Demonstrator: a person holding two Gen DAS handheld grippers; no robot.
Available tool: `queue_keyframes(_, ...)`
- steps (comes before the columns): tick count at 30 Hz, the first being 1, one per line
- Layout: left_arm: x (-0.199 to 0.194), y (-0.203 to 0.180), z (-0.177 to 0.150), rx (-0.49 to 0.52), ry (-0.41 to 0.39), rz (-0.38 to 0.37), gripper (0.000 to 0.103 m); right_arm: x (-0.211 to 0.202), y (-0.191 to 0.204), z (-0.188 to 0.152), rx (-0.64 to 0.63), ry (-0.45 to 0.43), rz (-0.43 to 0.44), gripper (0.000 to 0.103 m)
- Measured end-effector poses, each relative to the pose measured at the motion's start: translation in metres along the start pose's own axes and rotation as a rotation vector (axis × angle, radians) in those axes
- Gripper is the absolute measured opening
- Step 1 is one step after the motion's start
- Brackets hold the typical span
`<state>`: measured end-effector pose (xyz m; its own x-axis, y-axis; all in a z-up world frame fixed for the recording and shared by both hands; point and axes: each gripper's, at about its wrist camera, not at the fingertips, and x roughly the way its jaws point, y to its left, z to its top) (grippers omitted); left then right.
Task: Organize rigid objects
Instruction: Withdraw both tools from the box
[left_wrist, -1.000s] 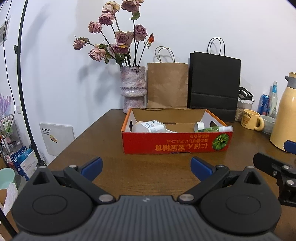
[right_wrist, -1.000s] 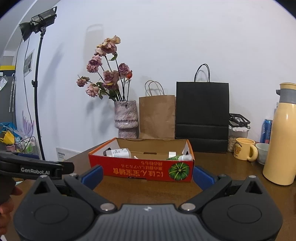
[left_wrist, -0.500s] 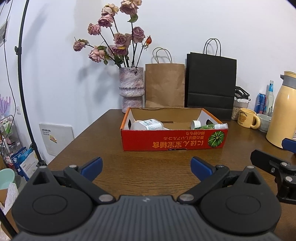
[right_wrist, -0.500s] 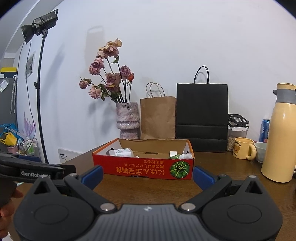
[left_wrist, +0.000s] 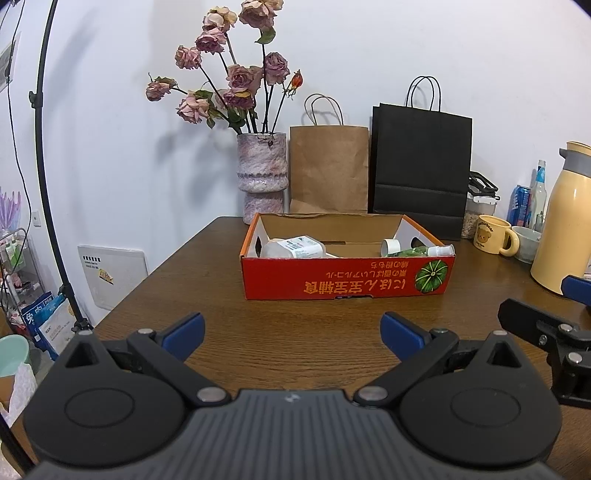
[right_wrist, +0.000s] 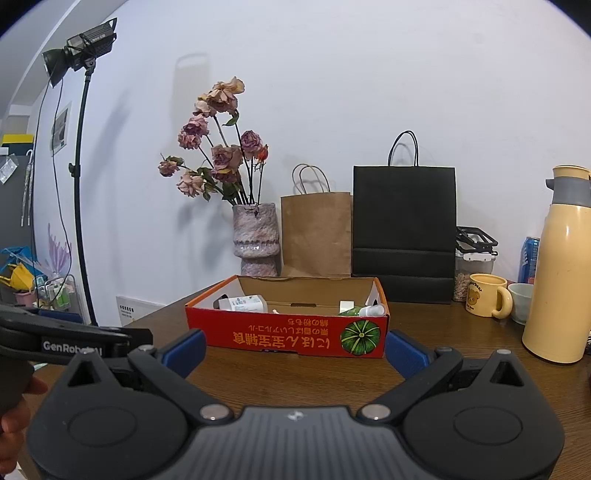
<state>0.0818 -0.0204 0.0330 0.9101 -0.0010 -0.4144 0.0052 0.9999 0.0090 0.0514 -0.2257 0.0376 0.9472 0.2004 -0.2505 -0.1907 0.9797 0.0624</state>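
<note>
Both tongs wide apart and holding nothing: left gripper (left_wrist: 291, 326) low over the near stretch of the wooden table (left_wrist: 207, 280), blue-tipped fingers (left_wrist: 183, 328) spread and level; right gripper (right_wrist: 295, 349) the same, splayed over the table edge just short of the box, also seen from the left wrist view at far right as a black bracket with one blue tip. Ahead of both, a shallow red cardboard box (left_wrist: 347, 282) with orange print and a green pumpkin picture on its front wall, resting flat on the table, well apart from either gripper. Inside the box, lying down: a white bottle (left_wrist: 293, 246) with a printed label against the left end, a small white cup-shaped piece (left_wrist: 391, 246) toward the right, and a green spray bottle (left_wrist: 419, 251) with a pale cap on its side along the right end, touching or nearly touching the white piece. Behind the box, against the white wall: a mottled pink vase (left_wrist: 261, 177) of dried roses, a brown paper bag (left_wrist: 328, 168), a black paper bag (left_wrist: 421, 170). Off to the right on the table: a yellow bear mug (left_wrist: 491, 234), a small pale cup (left_wrist: 528, 243) beside it, a tall cream thermos (left_wrist: 565, 218), a clear lidded jar (right_wrist: 472, 273) and a blue can (right_wrist: 528, 258) behind. At far left, a black light stand (right_wrist: 79, 192) on the floor. In the right wrist view, bottom left corner, part of a hand (right_wrist: 14, 417) on the left gripper's handle.
</note>
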Motion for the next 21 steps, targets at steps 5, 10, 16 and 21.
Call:
queue_keyframes(5, 0.0007, 0.0, 0.0, 0.0, 0.0, 0.004, 0.103, -0.0001, 0.0005, 0.0, -0.001, 0.0, 0.001, 0.103)
queue_keyframes(10, 0.0022, -0.0003, 0.0006, 0.001, 0.002, 0.01, 0.103, 0.0001, 0.002, 0.0, -0.002, 0.002, 0.001, 0.103)
queue_keyframes(16, 0.0024, -0.0008, 0.0004, 0.008, -0.004, 0.024, 0.103, 0.0007, 0.004, 0.0006, -0.004, 0.003, 0.002, 0.103)
queue_keyframes(21, 0.0029, -0.0019, 0.0001, 0.017, 0.0, 0.023, 0.103, 0.0026, 0.0058, 0.0007, -0.006, 0.008, 0.004, 0.103)
